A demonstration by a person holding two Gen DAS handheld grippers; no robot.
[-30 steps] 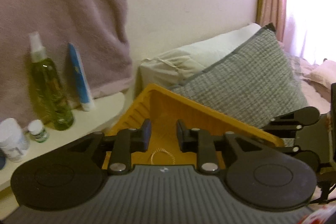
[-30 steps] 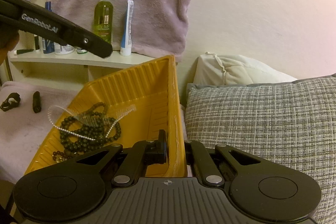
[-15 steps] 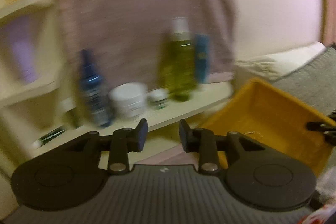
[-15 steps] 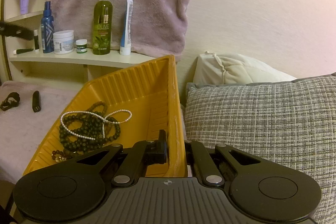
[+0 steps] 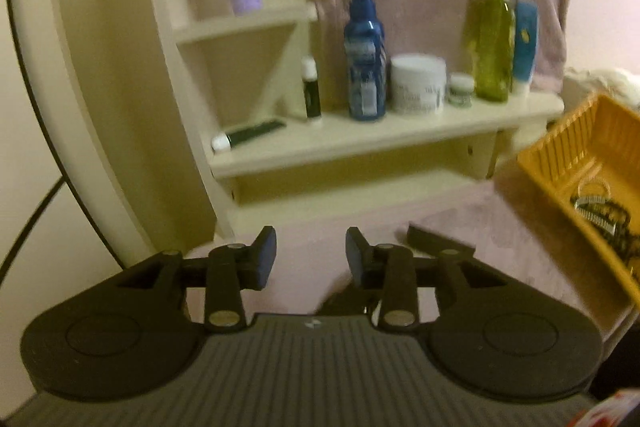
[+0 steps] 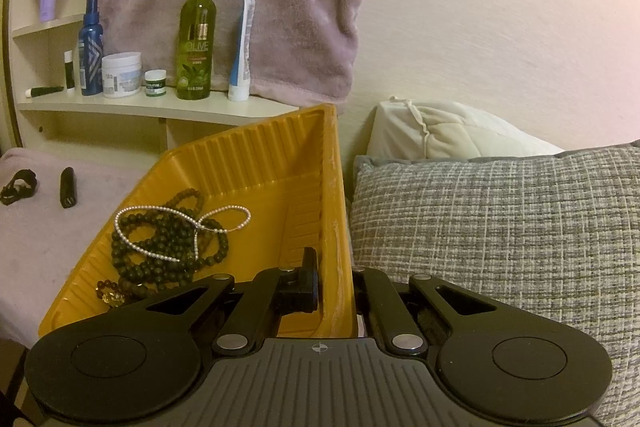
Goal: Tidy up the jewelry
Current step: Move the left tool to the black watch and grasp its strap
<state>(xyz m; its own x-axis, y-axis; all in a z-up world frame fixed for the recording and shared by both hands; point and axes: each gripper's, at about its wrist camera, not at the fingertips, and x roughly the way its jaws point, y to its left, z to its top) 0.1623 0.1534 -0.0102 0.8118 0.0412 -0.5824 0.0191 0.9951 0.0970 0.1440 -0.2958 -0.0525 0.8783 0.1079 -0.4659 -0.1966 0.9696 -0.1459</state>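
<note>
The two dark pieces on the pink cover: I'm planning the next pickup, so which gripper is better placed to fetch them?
Probably left. The left gripper is empty, its fingers opening just above the pink cover near a dark piece. The right gripper is shut on the yellow tray wall.

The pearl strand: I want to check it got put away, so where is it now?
In the right wrist view the pearl strand lies inside the yellow tray, looped on top of the dark beads, left of the right gripper.
</note>
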